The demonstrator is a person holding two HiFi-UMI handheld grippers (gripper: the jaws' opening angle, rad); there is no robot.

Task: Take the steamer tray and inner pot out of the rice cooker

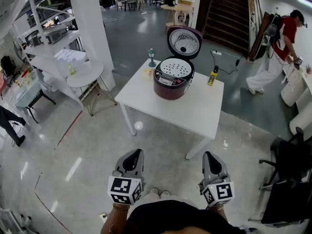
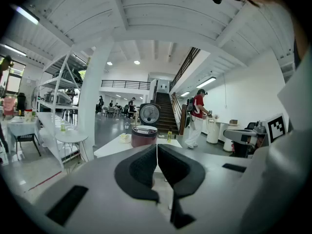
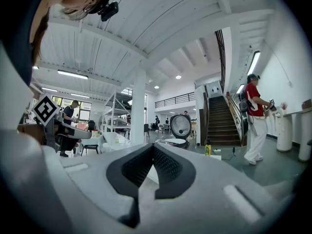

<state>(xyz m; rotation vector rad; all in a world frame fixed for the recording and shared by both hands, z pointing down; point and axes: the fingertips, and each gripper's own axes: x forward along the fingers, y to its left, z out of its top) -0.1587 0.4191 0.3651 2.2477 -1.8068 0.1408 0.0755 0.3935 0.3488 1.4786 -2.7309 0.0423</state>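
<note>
Hovering empty, left claw (image 1: 135,153) and right claw (image 1: 210,155) sit closed, well apart from the rice cooker (image 1: 171,83).

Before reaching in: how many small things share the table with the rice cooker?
3: yellow bottle right of cooker; teal goblet and pale item left. Others may be hidden.

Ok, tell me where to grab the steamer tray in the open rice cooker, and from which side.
Probably its rim at the near edge, coming down from above. The steamer tray lies flat in the mouth of the rice cooker, so only the rim offers a hold, and the raised lid blocks the far side.
</note>
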